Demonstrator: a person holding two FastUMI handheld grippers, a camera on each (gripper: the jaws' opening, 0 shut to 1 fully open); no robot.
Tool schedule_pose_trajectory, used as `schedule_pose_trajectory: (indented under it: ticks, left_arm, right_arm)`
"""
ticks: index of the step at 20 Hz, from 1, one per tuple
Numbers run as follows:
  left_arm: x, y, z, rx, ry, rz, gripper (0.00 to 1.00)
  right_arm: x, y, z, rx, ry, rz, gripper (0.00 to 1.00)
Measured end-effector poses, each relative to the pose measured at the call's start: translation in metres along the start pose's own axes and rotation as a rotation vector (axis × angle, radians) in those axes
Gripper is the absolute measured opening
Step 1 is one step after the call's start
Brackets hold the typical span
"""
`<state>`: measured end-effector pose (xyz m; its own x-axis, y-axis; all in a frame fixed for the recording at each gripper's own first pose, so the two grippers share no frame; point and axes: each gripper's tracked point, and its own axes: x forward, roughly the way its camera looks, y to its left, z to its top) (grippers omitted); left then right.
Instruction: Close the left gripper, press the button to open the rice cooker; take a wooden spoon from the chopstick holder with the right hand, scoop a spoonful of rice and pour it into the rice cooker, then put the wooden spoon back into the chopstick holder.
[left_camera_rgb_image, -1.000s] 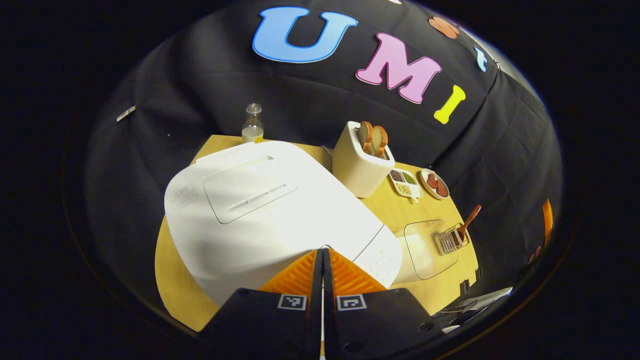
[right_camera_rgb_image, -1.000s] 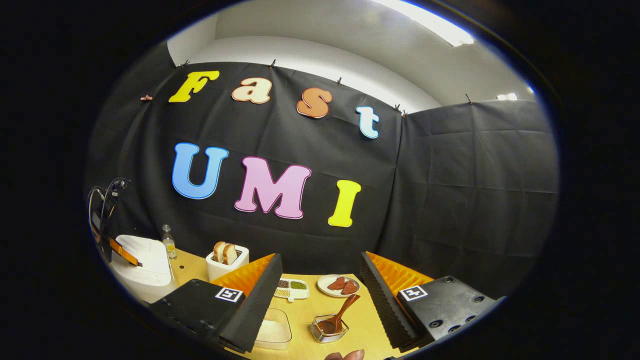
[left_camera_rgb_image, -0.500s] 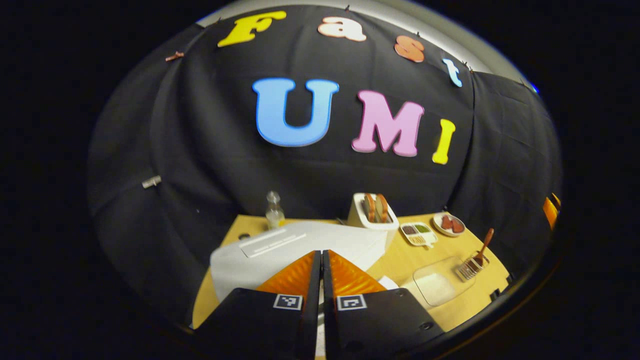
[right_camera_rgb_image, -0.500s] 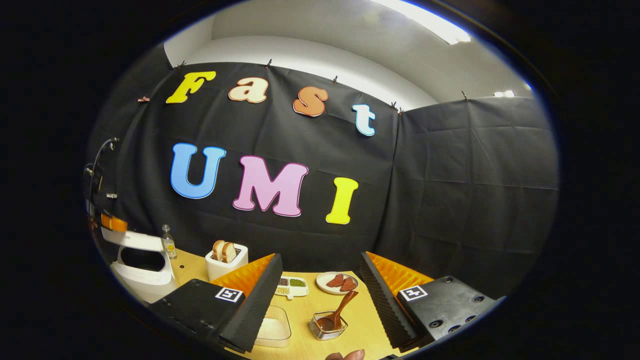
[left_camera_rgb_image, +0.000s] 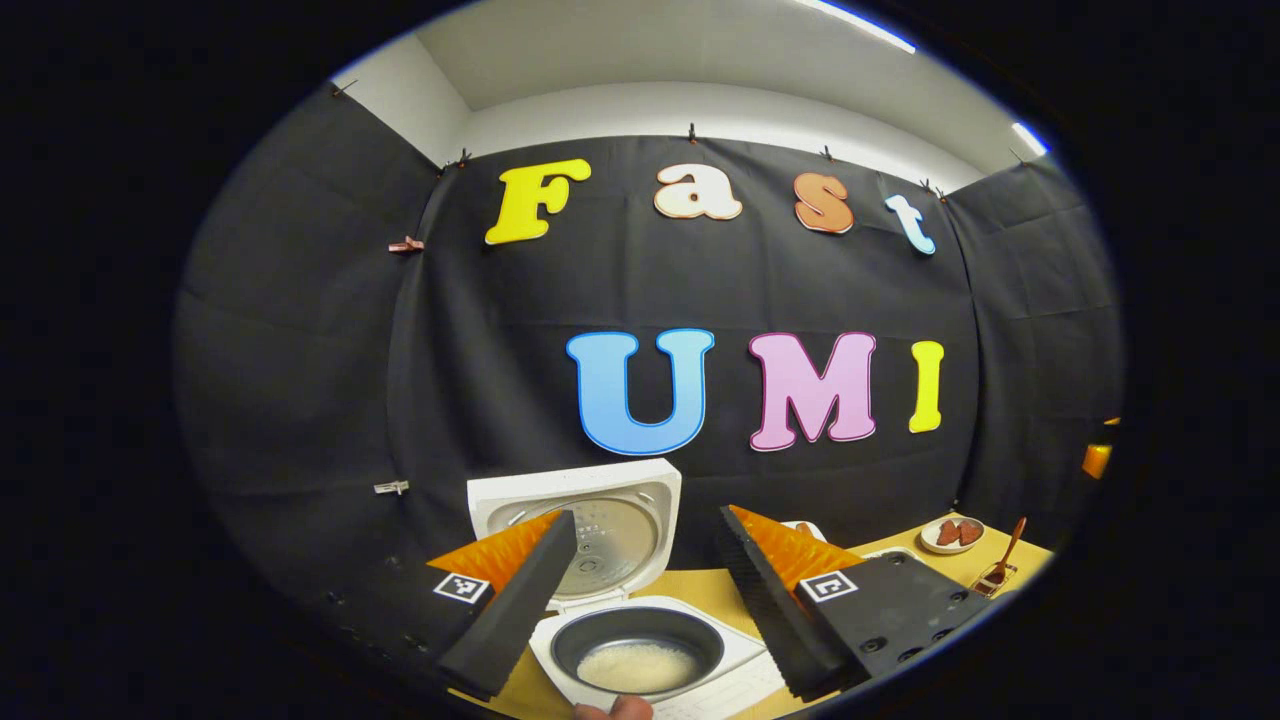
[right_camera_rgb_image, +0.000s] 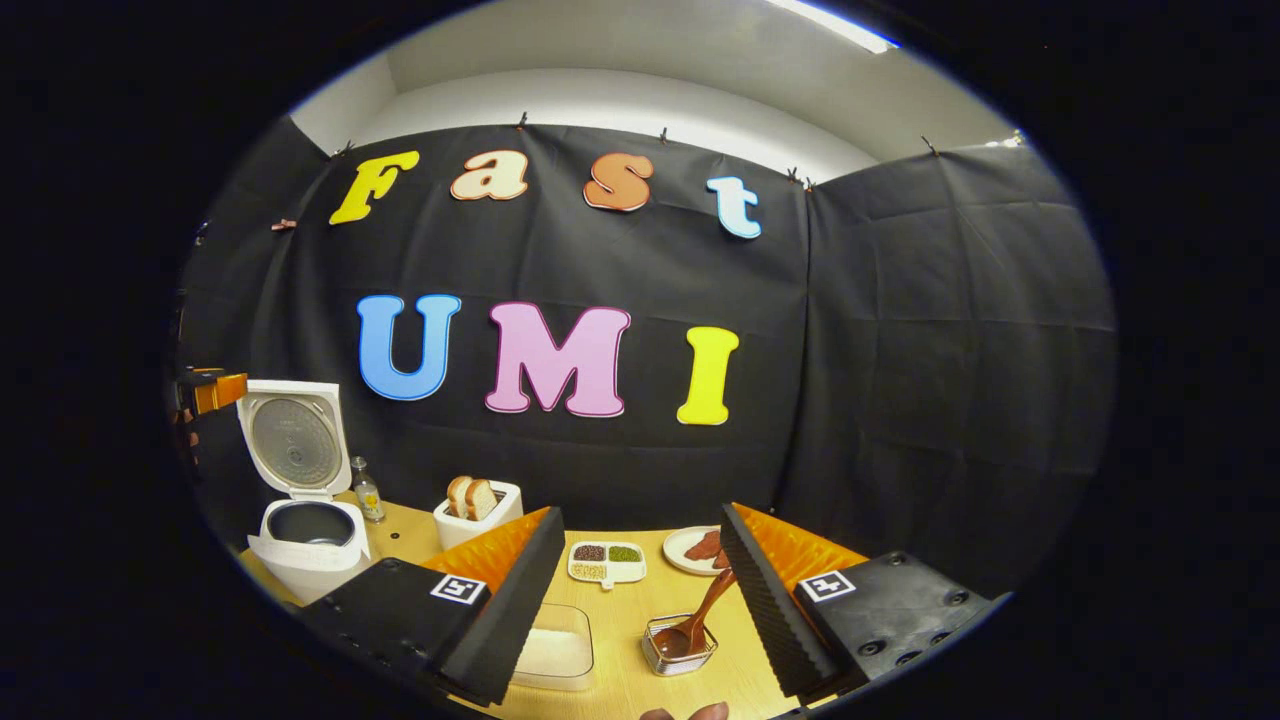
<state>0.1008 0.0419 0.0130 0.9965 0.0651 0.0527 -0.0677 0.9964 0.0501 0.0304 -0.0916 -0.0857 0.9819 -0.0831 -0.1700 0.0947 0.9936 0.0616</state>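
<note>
Now, in the left gripper view, the left gripper (left_camera_rgb_image: 645, 590) is hanging above the rice cooker (left_camera_rgb_image: 640, 655) with its two fingers spread wide and nothing between them. The rice cooker's lid (left_camera_rgb_image: 585, 525) is standing upright behind the dark inner pot (left_camera_rgb_image: 637, 645), and a layer of white rice (left_camera_rgb_image: 638, 668) is lying in the bottom of that pot. A fingertip (left_camera_rgb_image: 612, 709) is peeking in just in front of the cooker. Well off to the right of the cooker, the wooden spoon (left_camera_rgb_image: 1003, 560) is leaning in the chopstick holder (left_camera_rgb_image: 988, 580), near a plate of reddish slices (left_camera_rgb_image: 952, 534).

In the right gripper view, the right gripper (right_camera_rgb_image: 640, 590) is also gaping wide and holding nothing. The wire chopstick holder (right_camera_rgb_image: 680, 648) is sitting on the wooden table (right_camera_rgb_image: 625, 690) between its fingers, with the wooden spoon (right_camera_rgb_image: 700, 620) slanting up out of it. Left of the holder, a clear tub of rice (right_camera_rgb_image: 555, 650) is resting; beyond it are a divided dish of beans (right_camera_rgb_image: 605, 562) and a toaster with bread (right_camera_rgb_image: 478, 512). Far left of the holder, the rice cooker (right_camera_rgb_image: 305, 535) is standing open beside a small bottle (right_camera_rgb_image: 367, 490).
</note>
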Motion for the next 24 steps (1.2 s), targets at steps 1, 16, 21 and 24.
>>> schedule_pose_trajectory:
  ticks: [1,16,21,24]
  left_arm:
    - [-0.004,-0.010,0.000,-0.014,-0.001,0.006,0.96]
    - [-0.030,-0.127,-0.035,-0.054,0.131,0.051,0.97]
    - [-0.033,-0.143,-0.048,-0.034,0.174,0.080,0.97]
    - [-0.035,-0.146,-0.054,-0.041,0.197,0.099,0.97]
  right_arm:
    - [0.007,-0.010,-0.010,0.017,0.024,0.009,0.97]
    - [0.116,-0.096,-0.215,0.178,0.446,0.145,0.98]
    - [0.144,-0.085,-0.258,0.256,0.552,0.202,0.87]
    - [0.153,-0.079,-0.272,0.289,0.586,0.223,0.48]
